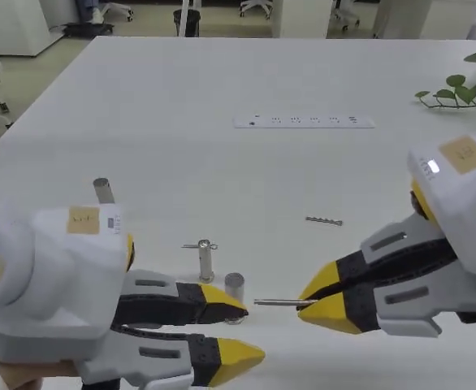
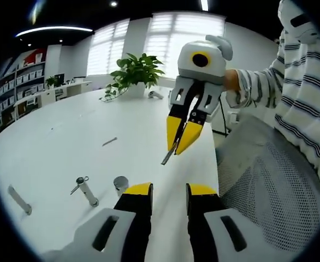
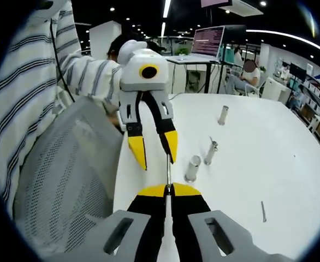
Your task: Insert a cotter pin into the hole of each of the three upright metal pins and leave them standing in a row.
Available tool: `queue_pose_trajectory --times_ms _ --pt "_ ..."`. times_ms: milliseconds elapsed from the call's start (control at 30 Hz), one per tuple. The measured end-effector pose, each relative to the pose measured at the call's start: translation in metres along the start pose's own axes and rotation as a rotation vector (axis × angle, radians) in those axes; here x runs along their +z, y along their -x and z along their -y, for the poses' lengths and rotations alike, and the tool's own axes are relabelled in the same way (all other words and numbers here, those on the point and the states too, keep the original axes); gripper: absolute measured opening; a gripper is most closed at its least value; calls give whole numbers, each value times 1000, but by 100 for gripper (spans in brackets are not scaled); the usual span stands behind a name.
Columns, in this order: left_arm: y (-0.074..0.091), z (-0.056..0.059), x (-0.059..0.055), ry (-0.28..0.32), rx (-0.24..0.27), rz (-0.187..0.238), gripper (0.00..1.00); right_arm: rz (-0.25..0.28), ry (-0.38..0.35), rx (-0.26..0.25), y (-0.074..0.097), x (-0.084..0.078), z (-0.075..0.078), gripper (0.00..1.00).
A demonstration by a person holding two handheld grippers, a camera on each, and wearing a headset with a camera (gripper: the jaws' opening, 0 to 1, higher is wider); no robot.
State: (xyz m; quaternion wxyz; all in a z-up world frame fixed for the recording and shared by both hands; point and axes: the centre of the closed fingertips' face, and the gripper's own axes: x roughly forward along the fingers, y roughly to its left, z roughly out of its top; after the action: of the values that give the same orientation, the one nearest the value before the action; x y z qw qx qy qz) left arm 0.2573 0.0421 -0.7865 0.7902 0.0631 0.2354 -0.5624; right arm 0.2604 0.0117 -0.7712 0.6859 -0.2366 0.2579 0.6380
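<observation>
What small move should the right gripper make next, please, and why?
Probably ease the right gripper forward so its cotter pin reaches the nearest metal pin: that one stands bare, the cotter pin points towards it, and a gap separates them.

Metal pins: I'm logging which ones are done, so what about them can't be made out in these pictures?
Nearest metal pin: head view, foot hidden behind the upper jaw of the left gripper; hole too small to see.
Far metal pin: head view, too small to tell whether its hole is filled.
Held cotter pin: head view, rear end hidden between the jaws of the right gripper.
</observation>
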Motion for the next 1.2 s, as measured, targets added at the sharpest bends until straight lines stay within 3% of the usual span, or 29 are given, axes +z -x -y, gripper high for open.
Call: queue_pose_trajectory --times_ms 133,300,433,467,500,567,933,1200 --pt "2 -11 -5 33 24 1 23 -6 -22 -15 -3 -3 8 4" --pt "2 -25 -20 56 76 -39 24 -10 -46 -22 -6 -10 18 4" --pt "1 -40 -26 95 137 -35 25 -36 -57 -34 -10 -17 26 3" --pt "-1 -45 -26 159 168 -9 25 -40 -64 -38 -11 -18 28 3" --pt "-1 -48 -28 174 178 -7 25 -43 -69 -40 -12 -19 30 3" --pt "-3 -55 -30 151 204 -9 25 -50 -75 -46 -14 -22 33 3" --pt "-21 -60 -39 143 236 -3 28 -68 -88 -46 -25 -30 40 3" --pt "-30 -61 -35 141 249 16 28 -95 -60 -33 -33 -34 38 3"
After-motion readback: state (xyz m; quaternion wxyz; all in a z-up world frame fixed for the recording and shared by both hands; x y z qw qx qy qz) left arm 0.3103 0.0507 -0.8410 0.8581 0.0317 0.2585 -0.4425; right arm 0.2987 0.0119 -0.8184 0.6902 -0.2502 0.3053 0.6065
